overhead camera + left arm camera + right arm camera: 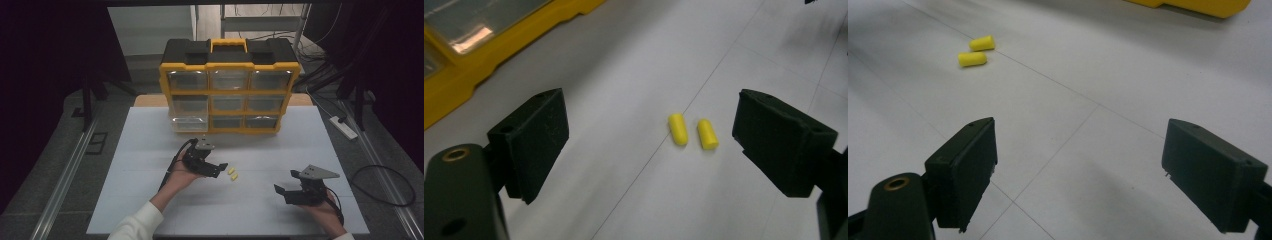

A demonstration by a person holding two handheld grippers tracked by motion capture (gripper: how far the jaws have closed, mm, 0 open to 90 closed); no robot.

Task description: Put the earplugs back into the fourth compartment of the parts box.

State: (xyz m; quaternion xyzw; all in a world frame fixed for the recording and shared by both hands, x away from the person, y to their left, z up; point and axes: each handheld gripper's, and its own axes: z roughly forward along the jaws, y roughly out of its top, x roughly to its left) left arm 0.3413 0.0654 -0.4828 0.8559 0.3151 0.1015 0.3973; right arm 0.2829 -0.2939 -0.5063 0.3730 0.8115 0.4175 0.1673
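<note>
Here, two yellow earplugs (692, 131) side by side on the table, just ahead of the left gripper (651, 145), jaws spread wide.

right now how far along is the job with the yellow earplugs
Early. One drawer at the organizer's lower left already sits pulled out. Both yellow earplugs lie side by side on the white table. The left claw, open, is lined up on them; the right claw waits open, apart. Gripping and stowing remain.

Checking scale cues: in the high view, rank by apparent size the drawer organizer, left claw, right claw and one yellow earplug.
1. Drawer organizer.
2. Left claw and right claw: alike, and the right is nearer the camera, so unranked.
3. Yellow earplug, smallest.
</note>
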